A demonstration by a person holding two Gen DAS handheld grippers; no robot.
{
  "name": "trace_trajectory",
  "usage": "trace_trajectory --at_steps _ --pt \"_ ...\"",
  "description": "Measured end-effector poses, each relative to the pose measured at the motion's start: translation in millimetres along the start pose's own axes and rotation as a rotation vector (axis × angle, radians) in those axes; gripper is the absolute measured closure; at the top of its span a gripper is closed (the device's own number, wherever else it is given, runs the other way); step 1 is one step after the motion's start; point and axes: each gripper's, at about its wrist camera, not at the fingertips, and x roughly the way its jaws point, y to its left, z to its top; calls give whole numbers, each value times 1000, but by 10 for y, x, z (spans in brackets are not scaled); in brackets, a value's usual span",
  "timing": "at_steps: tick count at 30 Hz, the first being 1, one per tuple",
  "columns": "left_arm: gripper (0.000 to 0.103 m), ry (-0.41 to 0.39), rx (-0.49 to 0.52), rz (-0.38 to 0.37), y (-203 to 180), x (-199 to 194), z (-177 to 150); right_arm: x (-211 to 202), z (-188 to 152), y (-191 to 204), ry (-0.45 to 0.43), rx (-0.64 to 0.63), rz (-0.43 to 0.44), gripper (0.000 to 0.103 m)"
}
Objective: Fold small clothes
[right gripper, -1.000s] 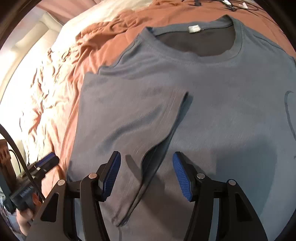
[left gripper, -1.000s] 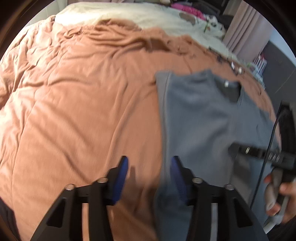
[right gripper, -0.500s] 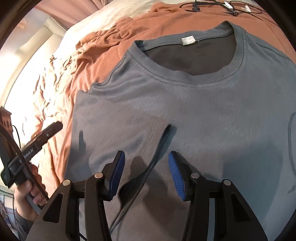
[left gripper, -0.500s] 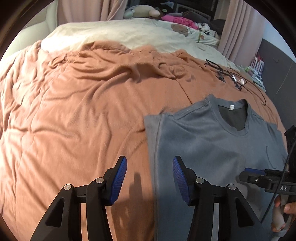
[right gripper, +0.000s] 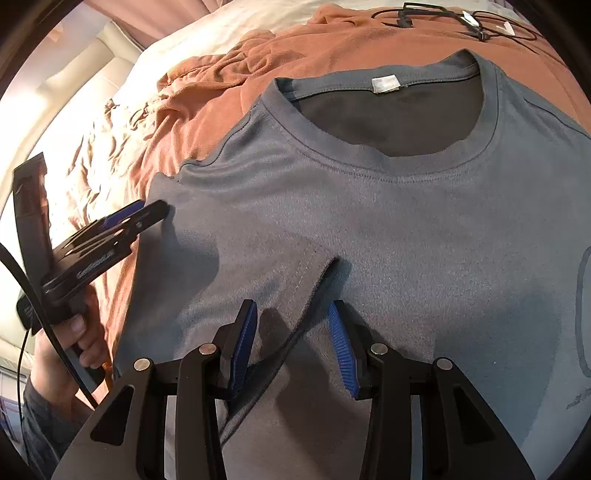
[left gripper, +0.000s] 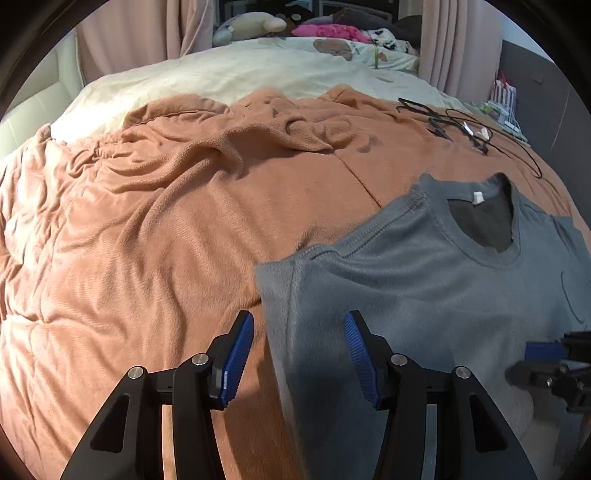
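A grey T-shirt [right gripper: 388,229] with a blank-looking white neck label [right gripper: 385,84] lies on an orange blanket [left gripper: 147,240] before pink curtains [left gripper: 147,33], both the left gripper [left gripper: 298,354] and right gripper [right gripper: 292,343] closing, pads not yet gripping.

Two black handheld grippers with blue ribbed pads, one gripped by a hand in a dark sleeve.

The left gripper [left gripper: 298,354] has angular black fingers with triangular cut-outs, silver round screw heads at the joints, and blue ridged pads [left gripper: 236,360] on the inner faces. The right gripper [right gripper: 291,341] is built alike: black frame, silver screws, blue ribbed pads [right gripper: 341,349]. From the right wrist view the left gripper's black body carries pale lettering too blurred to read, a black cable [right gripper: 26,280] loops past it, and the hand [right gripper: 62,365] on its handle ends in a dark sleeve [right gripper: 37,421].
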Motion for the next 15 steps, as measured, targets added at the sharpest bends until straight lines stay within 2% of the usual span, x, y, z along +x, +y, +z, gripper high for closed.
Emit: trace_trajectory --at_steps 4,5,8,15 --pt "84 23 -13 5 -1 118 21 11 -2 -6 1 -10 4 65" --pt "88 32 -14 7 -4 142 18 12 0 -5 2 -12 5 65" --pt "94 16 -28 11 26 121 27 11 11 24 5 -32 -3 65" --pt "94 14 -135 24 391 7 36 8 60 123 4 -52 10 65"
